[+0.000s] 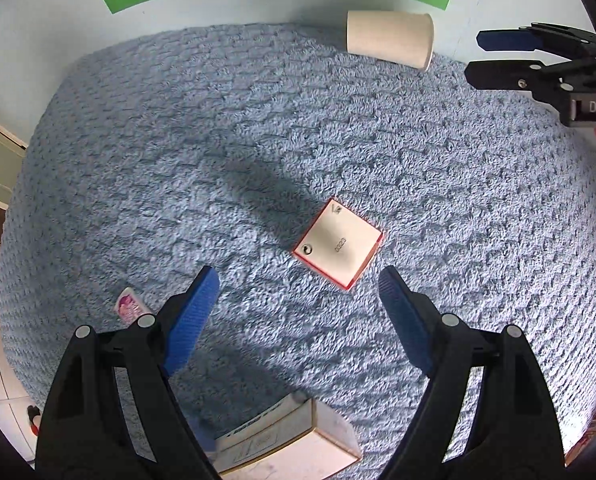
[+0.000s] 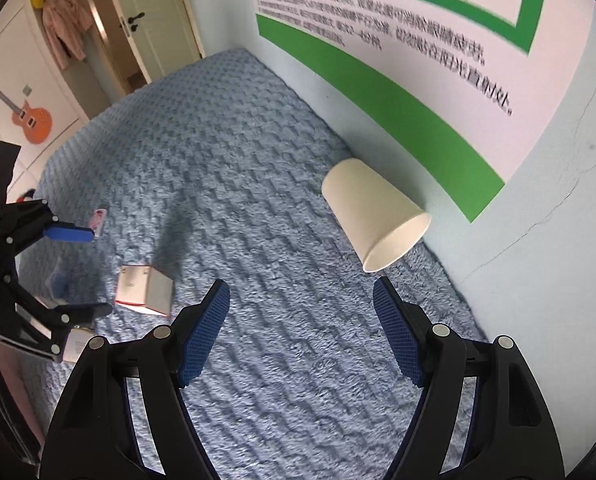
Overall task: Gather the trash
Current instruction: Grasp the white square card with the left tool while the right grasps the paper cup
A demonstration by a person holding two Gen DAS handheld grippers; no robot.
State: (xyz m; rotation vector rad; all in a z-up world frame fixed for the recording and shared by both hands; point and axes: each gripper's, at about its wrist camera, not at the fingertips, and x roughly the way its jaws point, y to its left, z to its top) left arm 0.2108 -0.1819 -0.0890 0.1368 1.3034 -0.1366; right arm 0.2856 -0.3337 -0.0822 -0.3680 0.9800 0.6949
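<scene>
The left gripper (image 1: 298,300) and right gripper (image 2: 301,320) both gape wide and empty over the blue blanket (image 1: 178,140). The paper cup (image 2: 373,220), lying by the far wall, may roll or crush; the small box (image 1: 337,244) could tip.

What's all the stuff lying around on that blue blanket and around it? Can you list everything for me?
blanket: one, blue, textured, covering the whole surface under the things
paper cup: one, cream, on its side near the wall
small box: one, white with red edges, mid-blanket
larger carton: one, beige, at the near edge beneath the left gripper
small packet: one, pink and white, left part of the blanket
poster: one, white with green bands and black text, on the wall
guitar decal: one, orange, on the far cabinet
door: one, cream, far end
left gripper: black with blue pads, open, empty
right gripper: same, open, empty
</scene>
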